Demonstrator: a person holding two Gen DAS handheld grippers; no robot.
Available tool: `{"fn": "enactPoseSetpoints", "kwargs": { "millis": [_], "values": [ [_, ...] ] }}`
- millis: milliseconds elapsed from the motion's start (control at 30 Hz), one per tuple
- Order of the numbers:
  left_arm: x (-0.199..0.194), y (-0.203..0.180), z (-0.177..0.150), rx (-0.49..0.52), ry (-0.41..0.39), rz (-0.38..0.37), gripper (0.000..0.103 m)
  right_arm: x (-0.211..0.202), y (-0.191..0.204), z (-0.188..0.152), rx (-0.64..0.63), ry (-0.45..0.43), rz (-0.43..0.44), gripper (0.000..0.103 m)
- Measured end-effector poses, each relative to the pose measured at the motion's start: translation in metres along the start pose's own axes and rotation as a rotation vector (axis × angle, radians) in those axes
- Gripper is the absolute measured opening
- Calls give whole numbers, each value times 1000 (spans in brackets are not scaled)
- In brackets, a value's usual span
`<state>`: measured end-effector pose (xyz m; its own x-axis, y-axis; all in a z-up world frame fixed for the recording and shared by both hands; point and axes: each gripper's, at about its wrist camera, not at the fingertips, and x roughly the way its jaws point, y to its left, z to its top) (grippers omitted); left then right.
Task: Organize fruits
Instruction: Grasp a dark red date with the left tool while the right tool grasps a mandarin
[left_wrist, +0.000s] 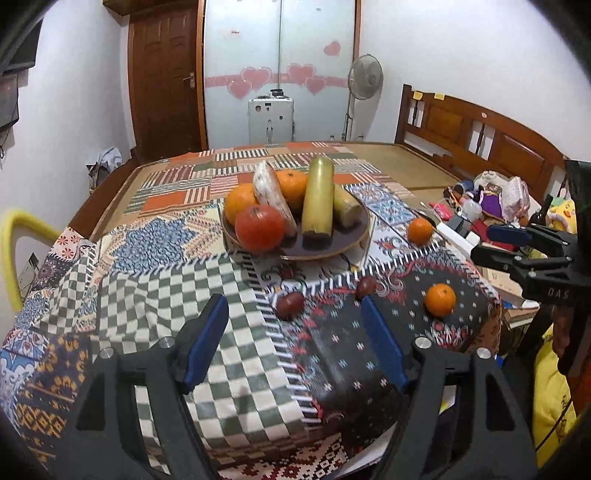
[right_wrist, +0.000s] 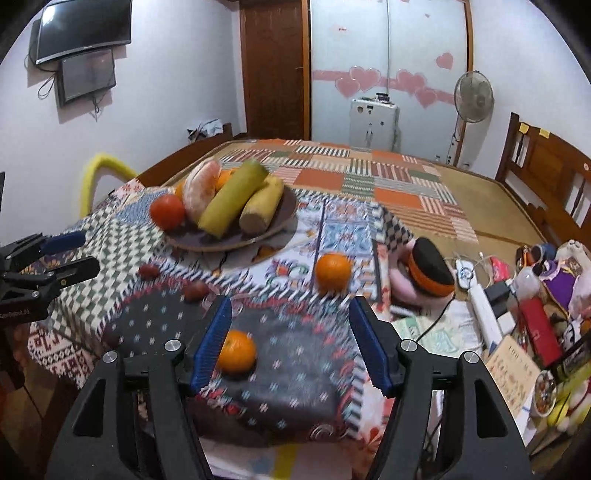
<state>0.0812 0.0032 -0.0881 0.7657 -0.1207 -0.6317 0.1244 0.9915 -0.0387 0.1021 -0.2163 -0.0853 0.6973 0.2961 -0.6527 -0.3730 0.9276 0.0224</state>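
A brown plate (left_wrist: 325, 254) on the patchwork cloth holds oranges, a red fruit (left_wrist: 259, 229), a peeled wedge and two yellow-green stalks (left_wrist: 317, 195). Loose on the cloth lie two oranges (left_wrist: 439, 299) (left_wrist: 420, 230) and two small dark red fruits (left_wrist: 290, 305) (left_wrist: 365, 286). My left gripper (left_wrist: 293, 314) is open above the cloth, nearest the left dark fruit, with nothing held. My right gripper (right_wrist: 290, 310) is open too; the near orange (right_wrist: 236, 350) lies on the cloth beside its left pad, not pressed. The far orange (right_wrist: 333, 273) sits ahead of it, and the plate (right_wrist: 229, 244) is at upper left.
Each gripper shows at the edge of the other's view: the right gripper (left_wrist: 484, 244), the left gripper (right_wrist: 86, 251). A black-and-orange round object (right_wrist: 430, 271) and a clutter of small items (right_wrist: 535, 295) lie right of the cloth. A yellow chair back (left_wrist: 11, 236) stands at the left.
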Motion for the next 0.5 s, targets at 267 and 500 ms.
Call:
{"fn": "enactPoseSetpoints", "kwargs": {
  "millis": [267, 500],
  "values": [
    [8, -8, -14, -26, 38, -28, 76, 22, 20, -25, -13, 61, 75, 62],
    [24, -1, -16, -24, 84, -53, 59, 42, 21, -29, 3, 106, 110, 42]
  ]
}}
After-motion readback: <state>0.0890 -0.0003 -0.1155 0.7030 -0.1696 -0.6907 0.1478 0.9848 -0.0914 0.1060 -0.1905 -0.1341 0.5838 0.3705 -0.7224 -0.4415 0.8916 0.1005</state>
